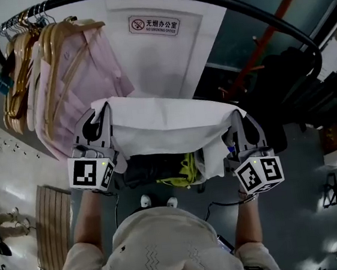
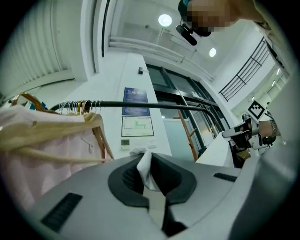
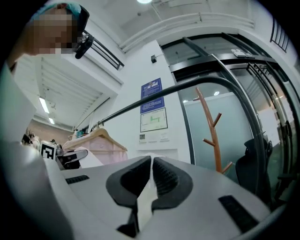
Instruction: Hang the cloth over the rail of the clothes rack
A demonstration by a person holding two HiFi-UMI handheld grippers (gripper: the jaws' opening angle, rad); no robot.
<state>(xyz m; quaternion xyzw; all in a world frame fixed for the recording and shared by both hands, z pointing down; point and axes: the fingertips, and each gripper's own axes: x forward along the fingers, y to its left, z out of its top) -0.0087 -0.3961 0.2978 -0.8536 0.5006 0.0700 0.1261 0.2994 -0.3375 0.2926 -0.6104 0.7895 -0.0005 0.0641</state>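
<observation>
A white cloth [image 1: 168,128] is stretched flat between my two grippers, below and in front of the black rail [image 1: 201,0] of the clothes rack. My left gripper [image 1: 100,120] is shut on the cloth's left corner, and a tuft of white cloth [image 2: 145,169] sticks up between its closed jaws. My right gripper [image 1: 236,120] is shut on the right corner, with a thin edge of white cloth [image 3: 149,190] pinched between its jaws. The rail [image 2: 154,106] runs above and beyond both grippers and arches overhead as the rail [image 3: 187,86] in the right gripper view.
Pink garments [image 1: 75,81] on wooden hangers [image 1: 18,64] fill the rail's left end. A white door with a no-smoking sign [image 1: 154,25] stands behind the rack. A wooden coat stand [image 3: 212,133] and a dark chair [image 3: 255,168] are at the right. Dark and yellow items [image 1: 172,168] lie below the cloth.
</observation>
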